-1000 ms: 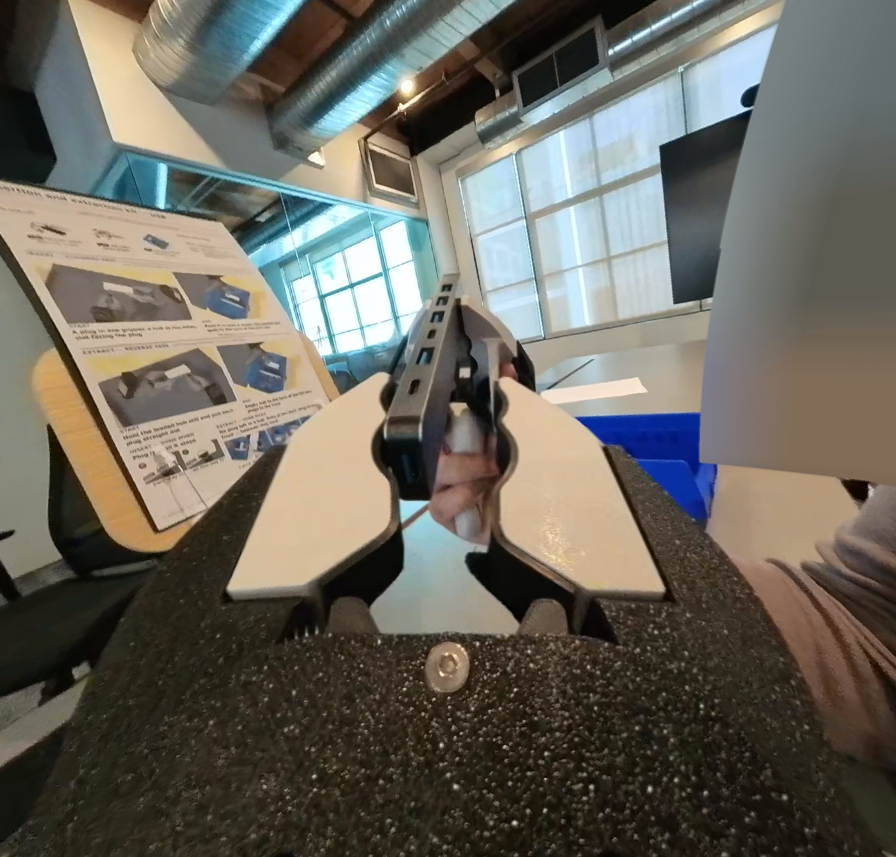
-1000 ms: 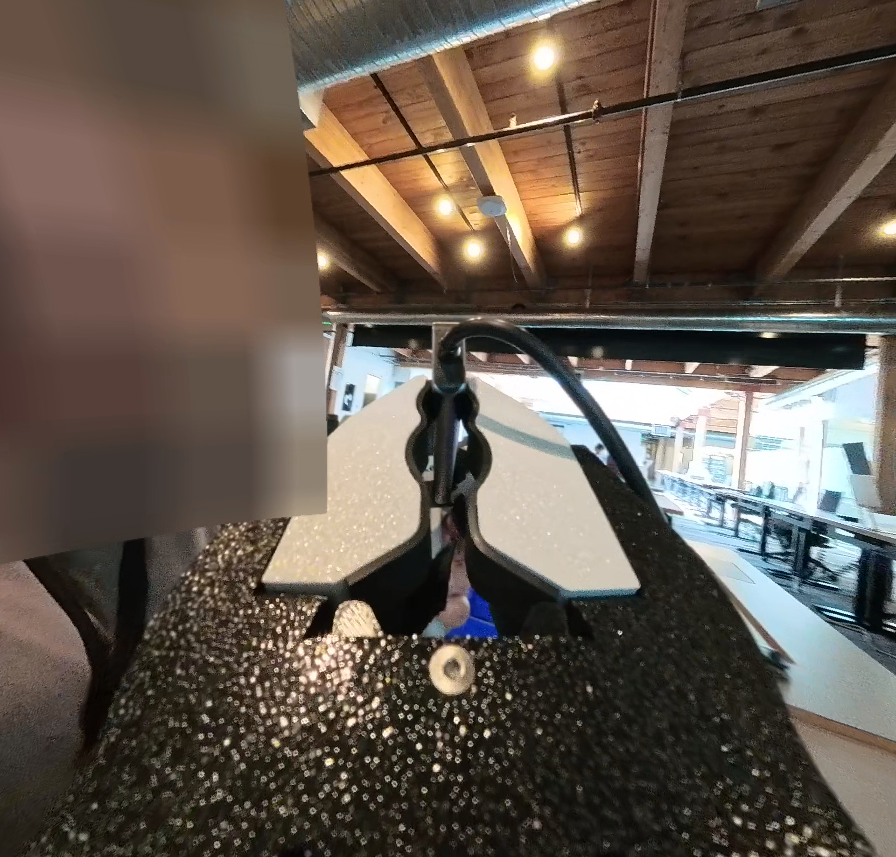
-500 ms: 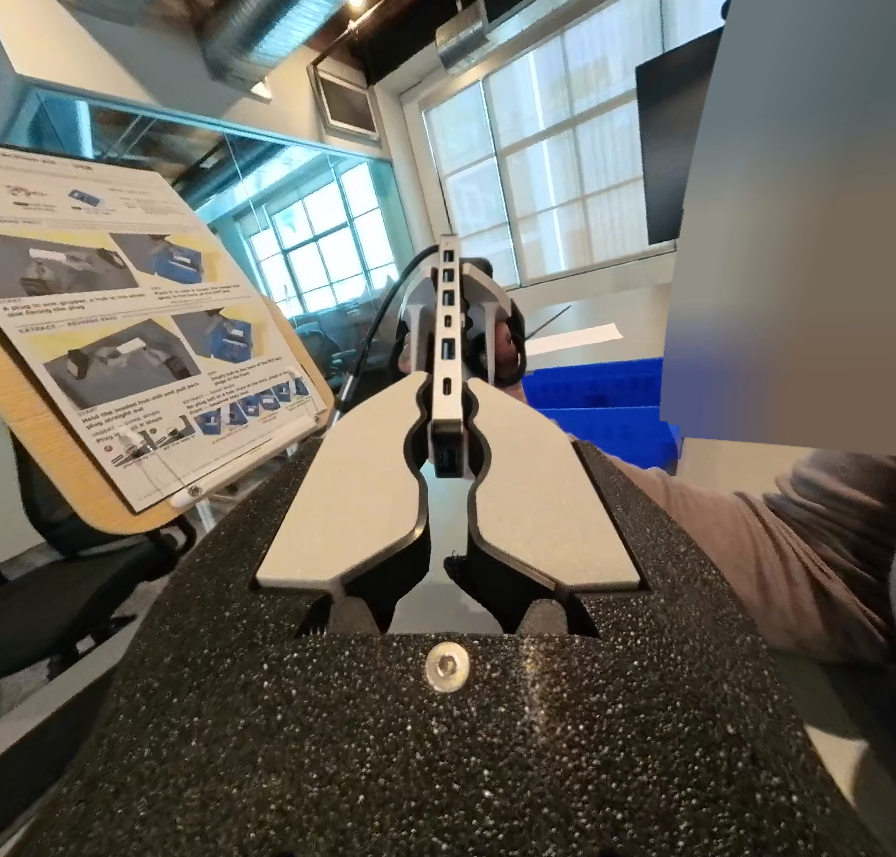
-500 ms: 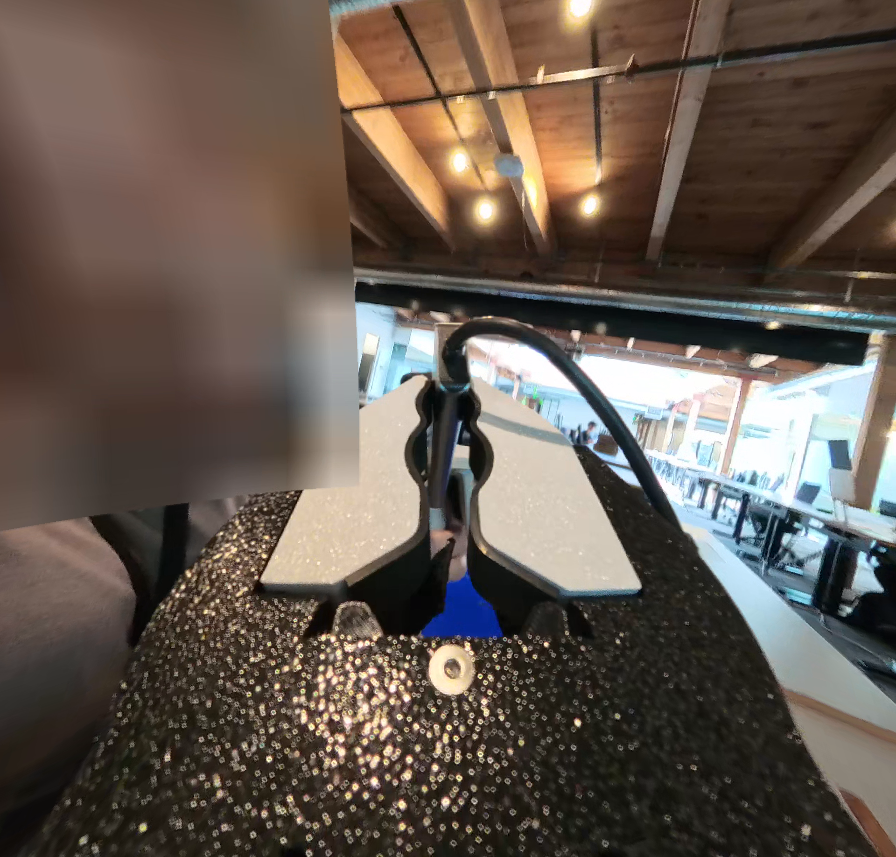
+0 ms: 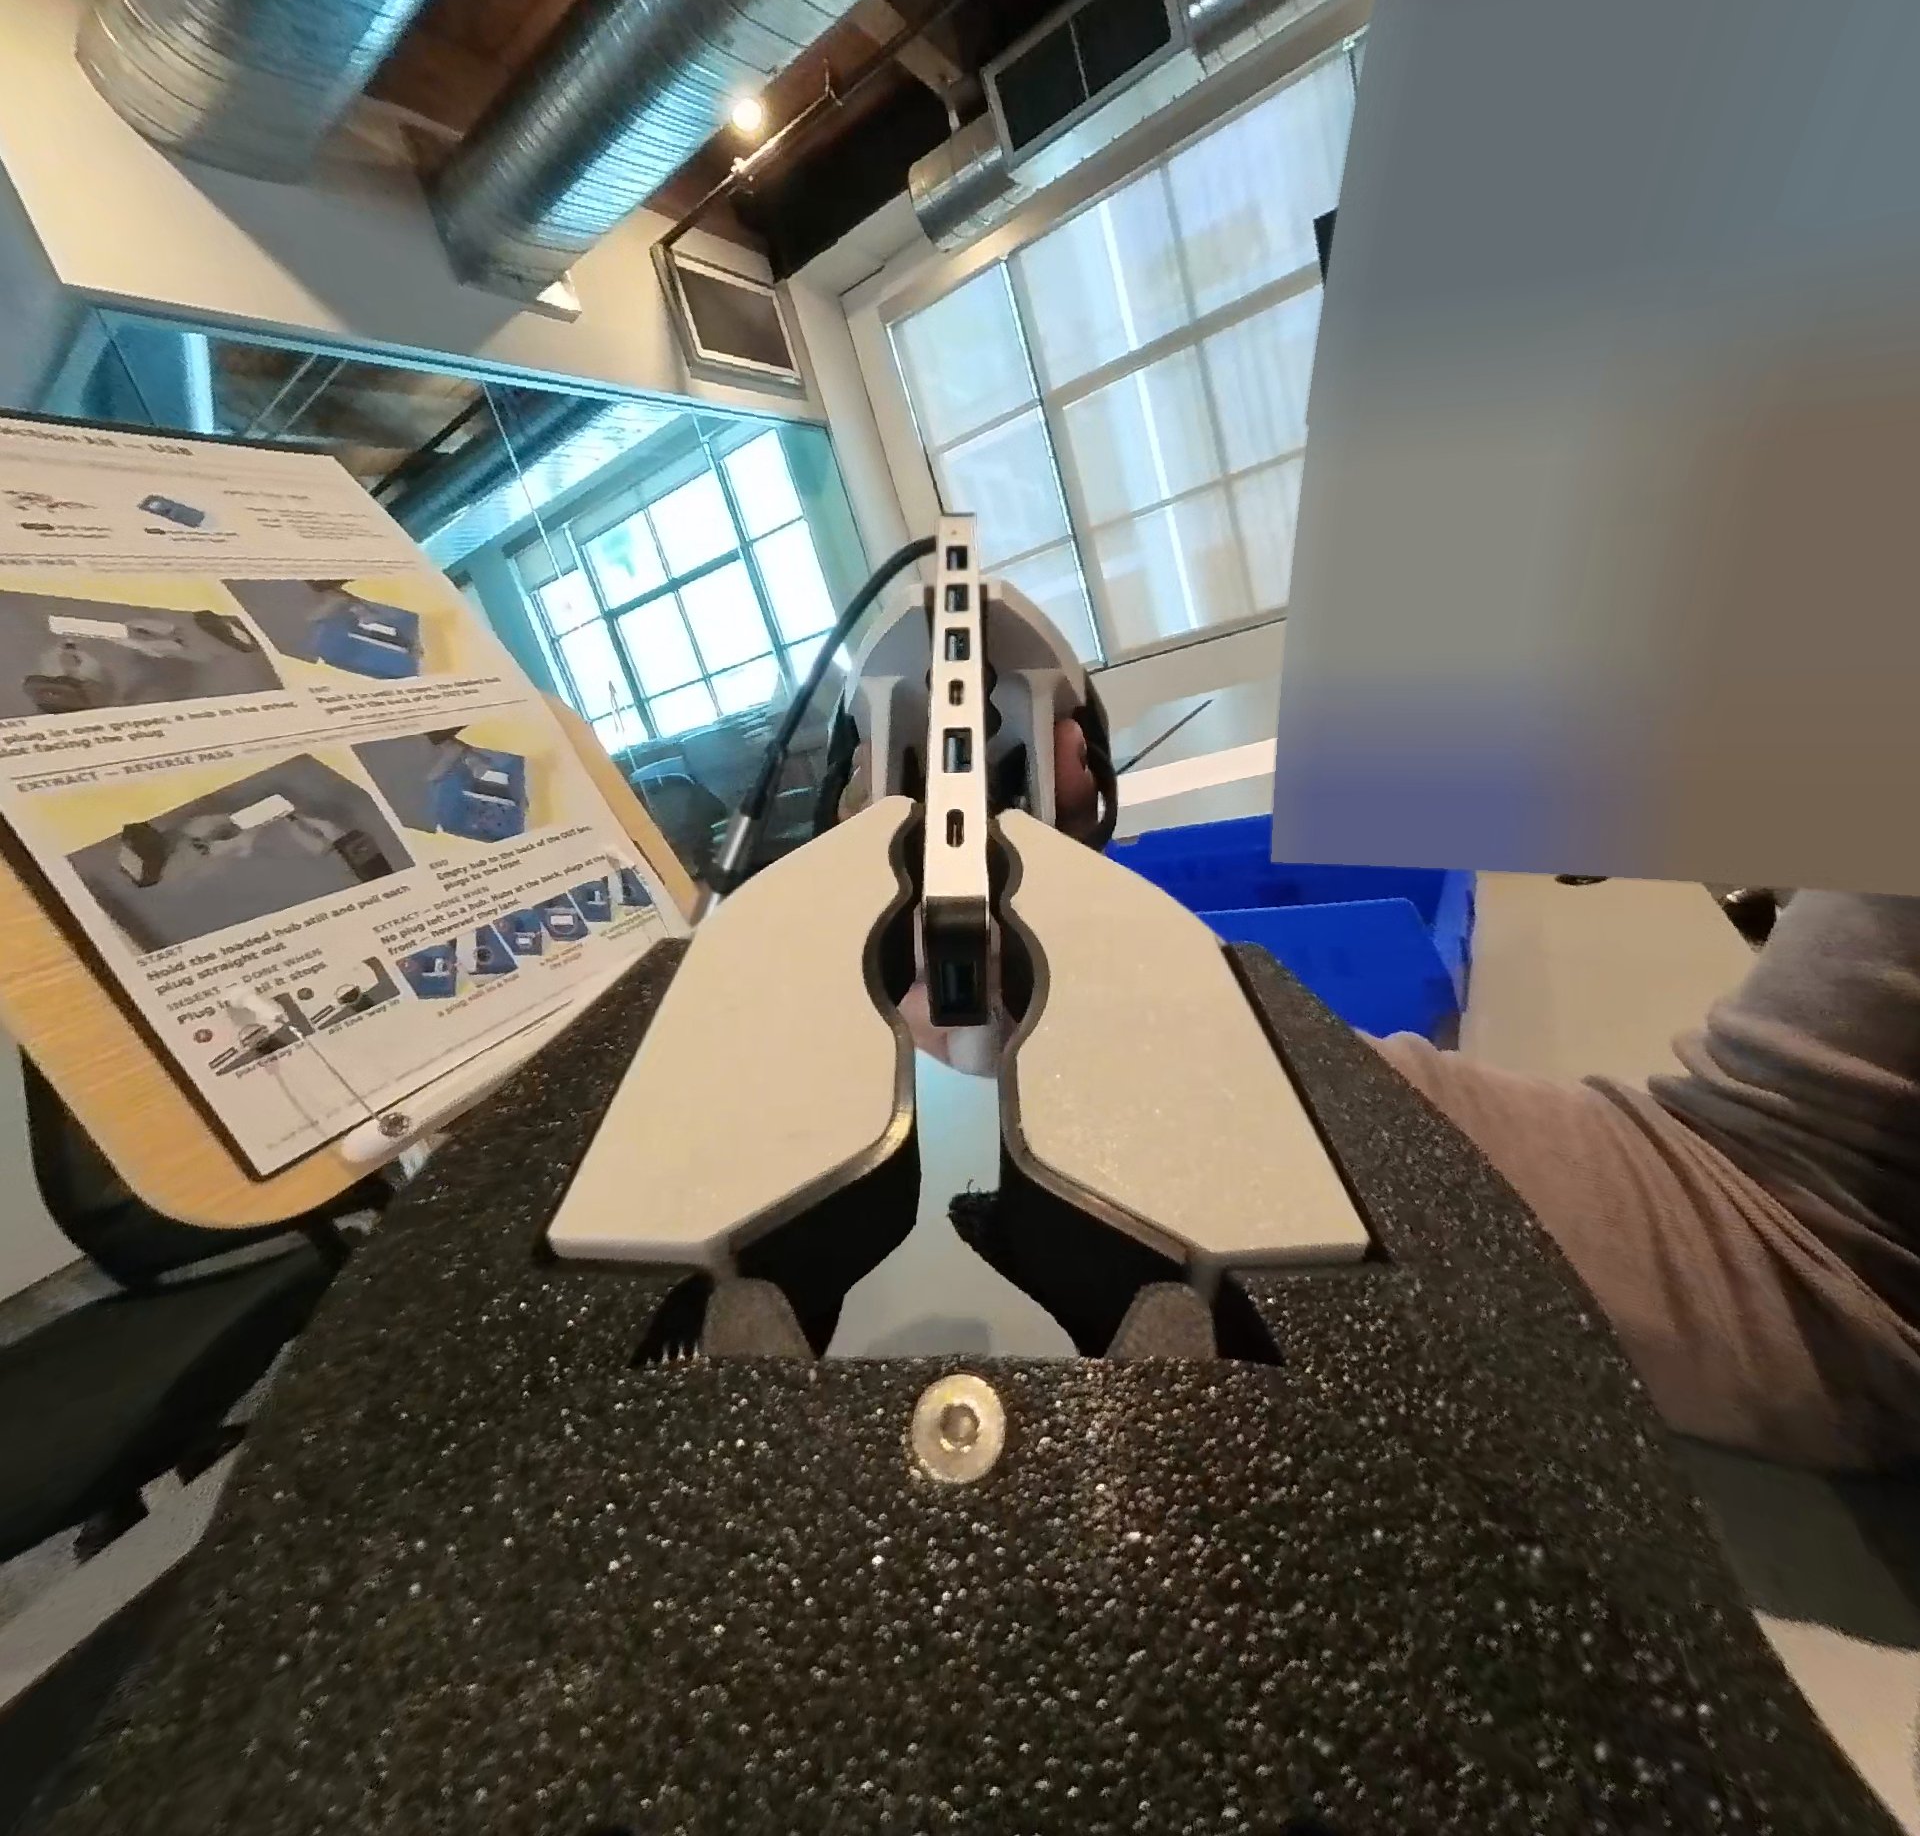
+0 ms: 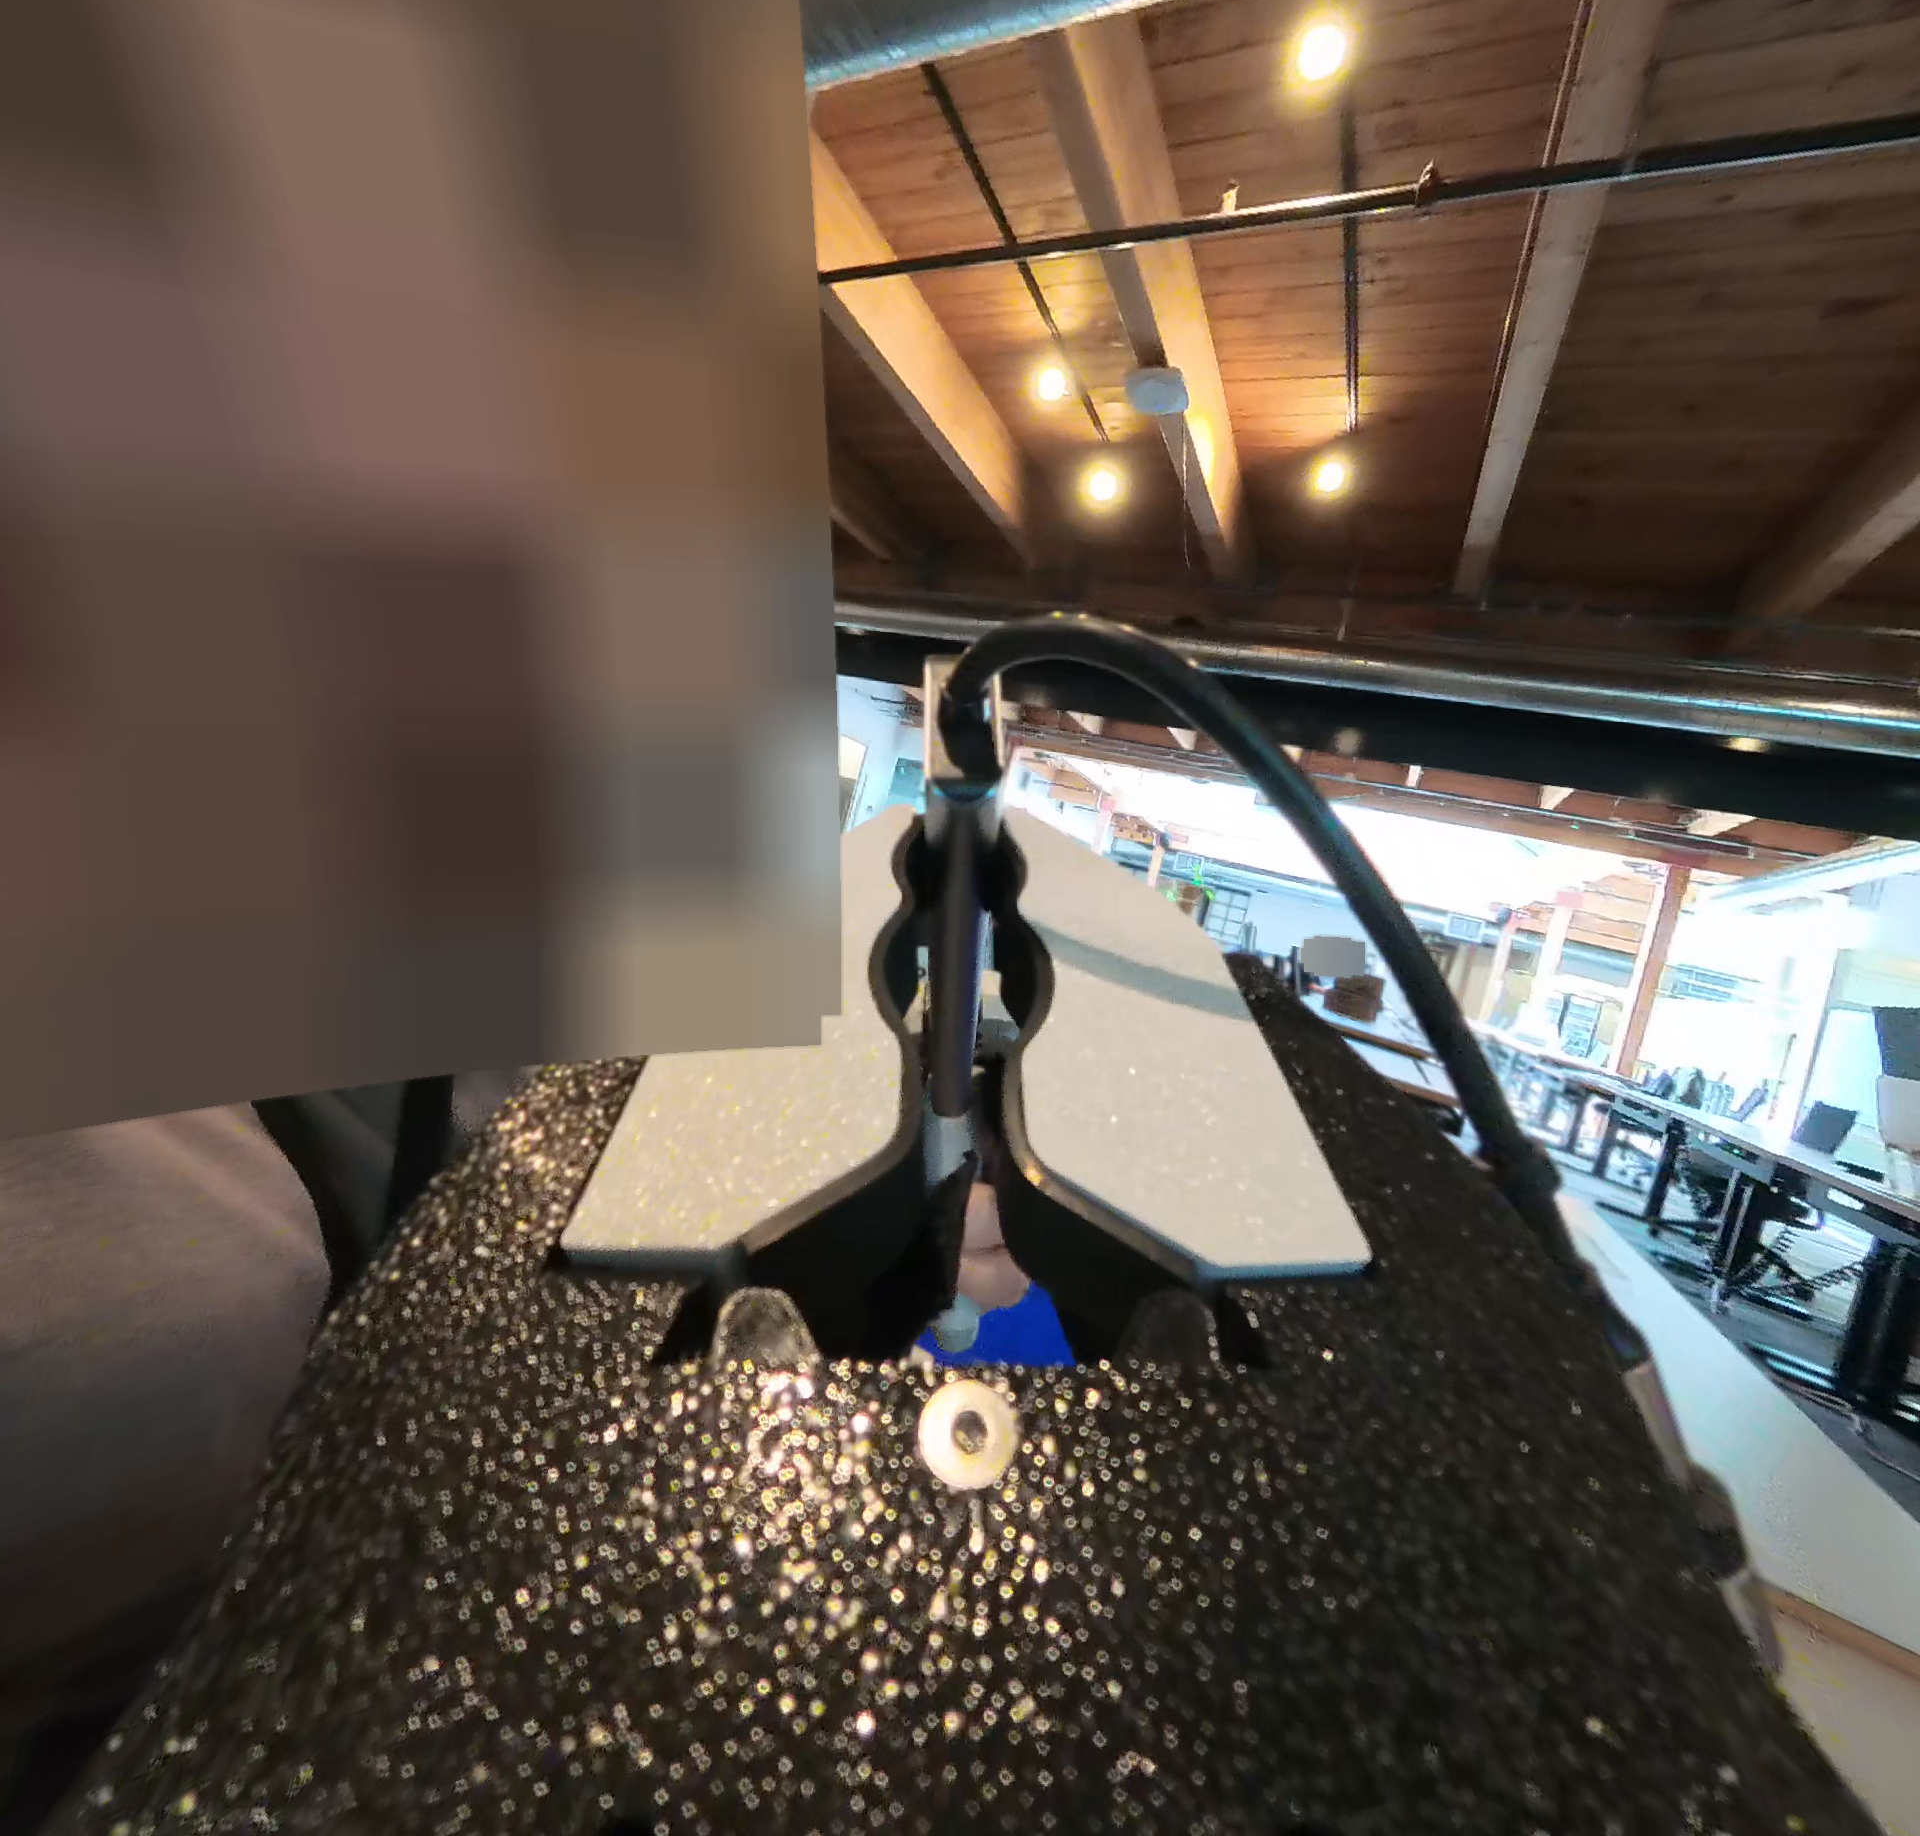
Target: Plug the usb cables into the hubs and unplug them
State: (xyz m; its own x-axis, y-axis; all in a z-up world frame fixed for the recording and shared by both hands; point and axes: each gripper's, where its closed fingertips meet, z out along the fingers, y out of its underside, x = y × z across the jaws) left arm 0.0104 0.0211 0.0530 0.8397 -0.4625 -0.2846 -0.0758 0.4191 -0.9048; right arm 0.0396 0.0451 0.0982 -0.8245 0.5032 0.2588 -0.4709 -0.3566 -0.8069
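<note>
In the left wrist view a slim grey USB hub (image 5: 956,747) stands edge-on, its row of ports facing me. My left gripper (image 5: 956,830) is shut on its near end. The right gripper's fingers (image 5: 1044,664) clamp the same hub farther along. The hub's black cable (image 5: 821,664) loops off the far end to a loose silver plug (image 5: 736,841). In the right wrist view my right gripper (image 6: 961,830) is shut on the hub (image 6: 956,955), and the cable (image 6: 1299,810) arcs over to the right. I see no plug in any port.
An instruction board on a wooden stand (image 5: 260,799) is close on the left, with a black chair (image 5: 104,1371) below it. Blue bins (image 5: 1299,893) sit on the white table behind the hub. A person's sleeve (image 5: 1662,1215) fills the right. The tips of one gripper are about 6 centimetres away from the tips of the other.
My left gripper has closed onto the hub, which has turned from tilted to straight edge-on between its fingers. The right gripper has kept its hold throughout.
</note>
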